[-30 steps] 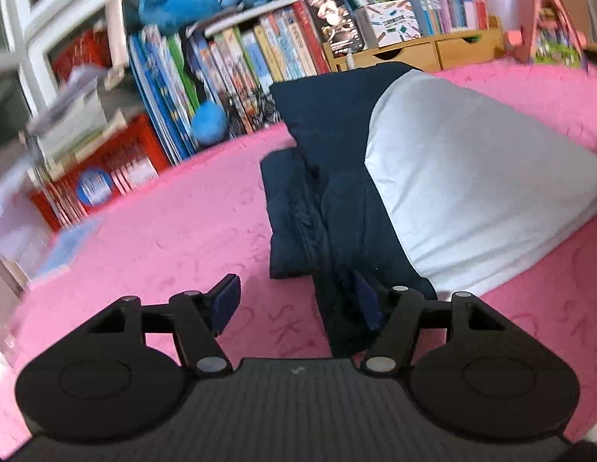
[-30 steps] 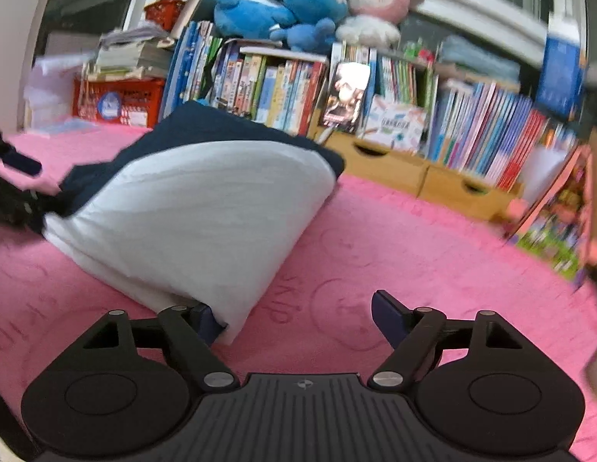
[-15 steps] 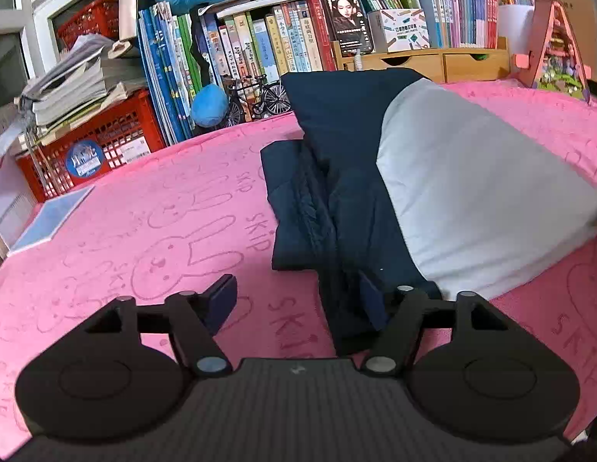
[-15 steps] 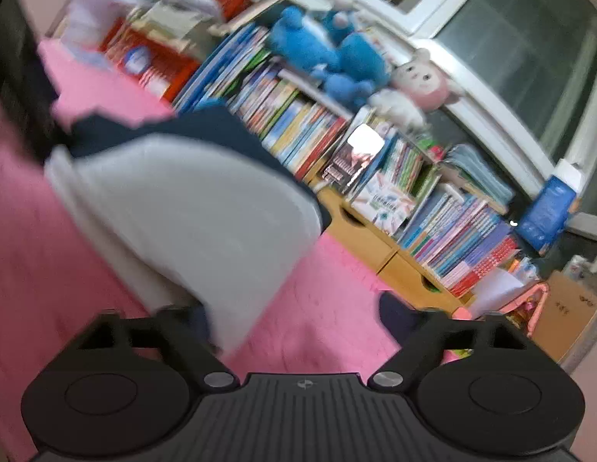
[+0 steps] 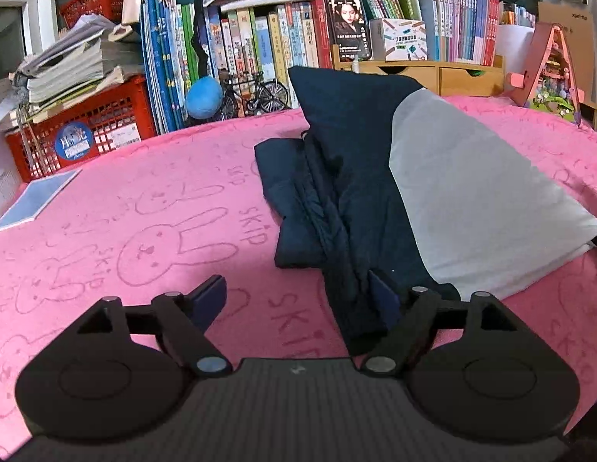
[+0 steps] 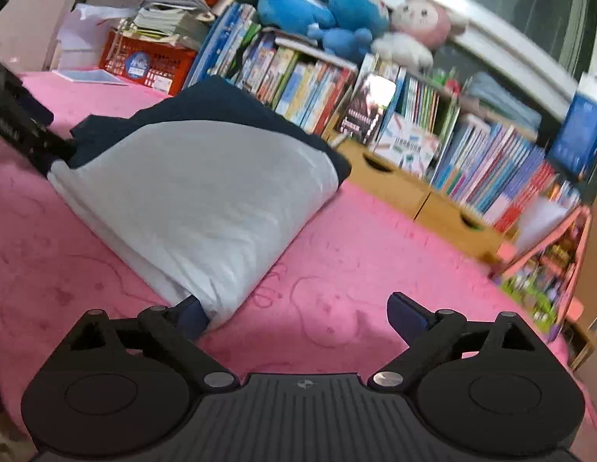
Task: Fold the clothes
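1. Swung back level since half a second ago: right wrist view, then tilted and blurred, now steadier; left wrist view nearly unchanged.
2. Filling the lower and middle frame in both views: pink blanket (image 5: 152,208) printed with rabbits and "SKIP".
3. Across the top: bookshelf (image 5: 260,42) packed with upright books; blue plush toys (image 6: 317,7) on top, pink-and-white rabbit plush (image 6: 418,23) beside them at upper centre of the right view.
4. Centre of frame, lying on the blanket: navy and white garment (image 5: 433,177), folded, navy part left, white panel right.
5. Upper left: red crate (image 5: 83,127) under stacked papers.
6. Upper right: wooden drawers (image 5: 445,73).
7. Bottom centre: left gripper (image 5: 298,302), fingers spread wide, right finger against the garment's navy hem, nothing clamped.
8. Bottom centre: right gripper (image 6: 294,313), fingers likewise spread, left finger tucked at the white corner.
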Tool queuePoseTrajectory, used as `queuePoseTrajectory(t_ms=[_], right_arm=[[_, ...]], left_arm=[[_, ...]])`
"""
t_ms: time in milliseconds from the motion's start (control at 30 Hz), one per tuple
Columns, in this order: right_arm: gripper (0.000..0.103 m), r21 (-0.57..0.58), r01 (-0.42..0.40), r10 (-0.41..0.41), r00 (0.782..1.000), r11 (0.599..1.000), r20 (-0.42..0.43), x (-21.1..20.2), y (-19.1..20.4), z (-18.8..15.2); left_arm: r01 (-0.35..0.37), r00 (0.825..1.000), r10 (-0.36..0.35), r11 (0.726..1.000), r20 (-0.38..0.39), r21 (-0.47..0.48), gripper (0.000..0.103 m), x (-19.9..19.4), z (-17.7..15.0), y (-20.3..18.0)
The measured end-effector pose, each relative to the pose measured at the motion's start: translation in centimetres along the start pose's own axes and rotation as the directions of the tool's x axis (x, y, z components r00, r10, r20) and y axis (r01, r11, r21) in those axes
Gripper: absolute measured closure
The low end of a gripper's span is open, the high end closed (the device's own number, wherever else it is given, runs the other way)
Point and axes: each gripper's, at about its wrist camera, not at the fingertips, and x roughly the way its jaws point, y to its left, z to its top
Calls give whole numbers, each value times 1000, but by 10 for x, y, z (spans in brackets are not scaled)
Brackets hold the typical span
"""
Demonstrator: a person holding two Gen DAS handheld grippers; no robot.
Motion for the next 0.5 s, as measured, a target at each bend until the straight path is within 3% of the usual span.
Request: queuePoseTrajectory(t_ms=[100,200,333,367,467,500], right_arm=[[9,36,-118,119,993,992,-11,-11,-18,7],[9,185,-287,285,958,940,38,-33,-53,11],[9,356,-370,340,929,858,144,-33,-90,40],[16,366,-369,337,929,854,149,-24,-92,51],[54,311,-376,361,926,873,106,22,-82,91],[60,288,-380,373,924,879,79,41,-74,104]], left_arm=[[1,1000,-1,1000,7,-12,21,-1,-2,3],[10,1000,-9,999,16,-30,21,-1,-4,5],[7,999,-6,1000,36,-30,21,-2,-7,3],[10,999,-8,999,41,-32,21,-2,-8,3],[29,999,-26,998,46,-52,21,-2,-10,7],[39,998,-36,997,45,-61,21,-1,-10,9]])
